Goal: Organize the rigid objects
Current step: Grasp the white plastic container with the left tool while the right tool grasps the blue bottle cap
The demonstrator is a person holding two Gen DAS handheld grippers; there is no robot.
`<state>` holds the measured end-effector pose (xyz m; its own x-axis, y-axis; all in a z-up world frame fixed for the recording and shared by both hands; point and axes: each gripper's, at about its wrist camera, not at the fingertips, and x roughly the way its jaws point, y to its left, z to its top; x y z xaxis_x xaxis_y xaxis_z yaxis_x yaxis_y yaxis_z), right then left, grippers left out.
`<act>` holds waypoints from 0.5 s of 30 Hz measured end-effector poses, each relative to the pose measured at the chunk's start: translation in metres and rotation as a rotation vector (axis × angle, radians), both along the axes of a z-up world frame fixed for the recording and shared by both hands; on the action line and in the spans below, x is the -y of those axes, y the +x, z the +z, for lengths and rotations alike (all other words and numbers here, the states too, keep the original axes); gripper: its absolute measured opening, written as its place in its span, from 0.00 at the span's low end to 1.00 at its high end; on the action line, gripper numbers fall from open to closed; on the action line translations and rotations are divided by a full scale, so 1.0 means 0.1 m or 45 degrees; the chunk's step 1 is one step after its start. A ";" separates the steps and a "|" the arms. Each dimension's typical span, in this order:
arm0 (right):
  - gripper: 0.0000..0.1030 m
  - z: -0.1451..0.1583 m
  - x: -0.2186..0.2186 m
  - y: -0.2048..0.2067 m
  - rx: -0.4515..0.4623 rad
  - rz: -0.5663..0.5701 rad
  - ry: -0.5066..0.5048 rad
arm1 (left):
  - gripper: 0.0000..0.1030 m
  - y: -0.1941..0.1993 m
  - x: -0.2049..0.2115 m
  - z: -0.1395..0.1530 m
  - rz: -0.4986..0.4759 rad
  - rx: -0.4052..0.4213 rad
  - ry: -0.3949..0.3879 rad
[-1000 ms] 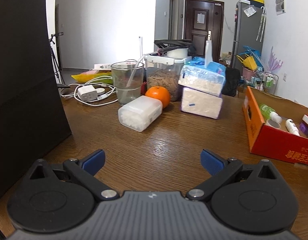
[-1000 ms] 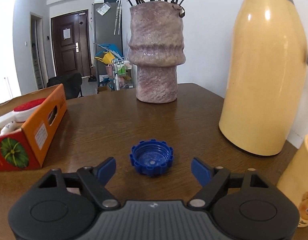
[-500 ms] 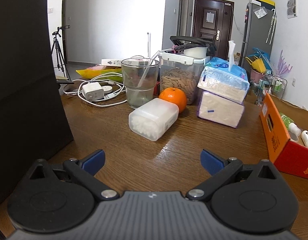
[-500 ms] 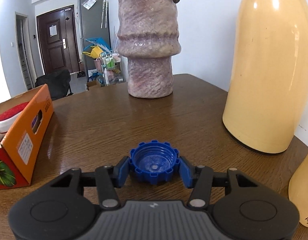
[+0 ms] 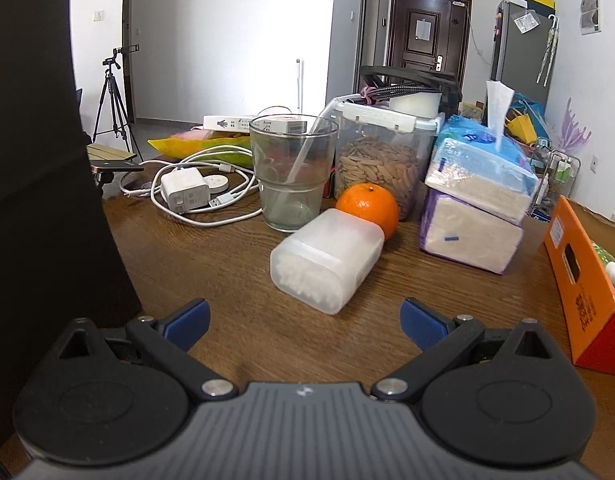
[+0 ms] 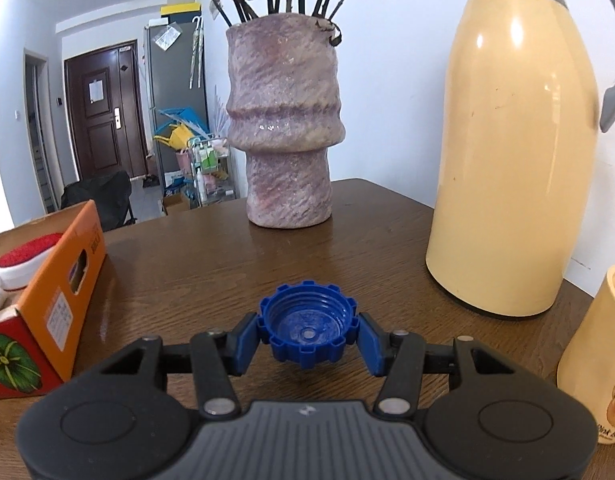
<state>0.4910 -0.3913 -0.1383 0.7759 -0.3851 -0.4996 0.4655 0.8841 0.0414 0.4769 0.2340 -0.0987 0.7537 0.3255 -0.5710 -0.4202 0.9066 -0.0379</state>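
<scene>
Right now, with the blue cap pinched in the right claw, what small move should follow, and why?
Probably carry the blue cap left toward the orange box. The right claw is shut on it, it appears just off the table, and the box already holds other small items. The left claw is open, facing the white plastic case.

A wooden dining table (image 5: 211, 264) carries one clear drinking glass (image 5: 292, 172) with one straw, one orange (image 5: 367, 205), one translucent white plastic box of cotton swabs (image 5: 327, 258), one clear lidded container of brown snacks (image 5: 381, 164), two stacked tissue packs (image 5: 473, 200) and one white charger block (image 5: 184, 190) with its cables. The right-wrist view shows one ridged blue plastic bottle cap (image 6: 307, 326), one mottled purple stone vase (image 6: 285, 120), one cream thermos jug (image 6: 515, 140), one cream mug (image 6: 599, 356) and one orange cardboard box (image 6: 63, 284).
</scene>
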 end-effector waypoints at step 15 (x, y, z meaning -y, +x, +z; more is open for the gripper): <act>0.50 0.05 -0.39 -0.19 0.076 0.014 -0.031 | 1.00 0.34 -0.29 -0.03 -0.077 0.015 -0.009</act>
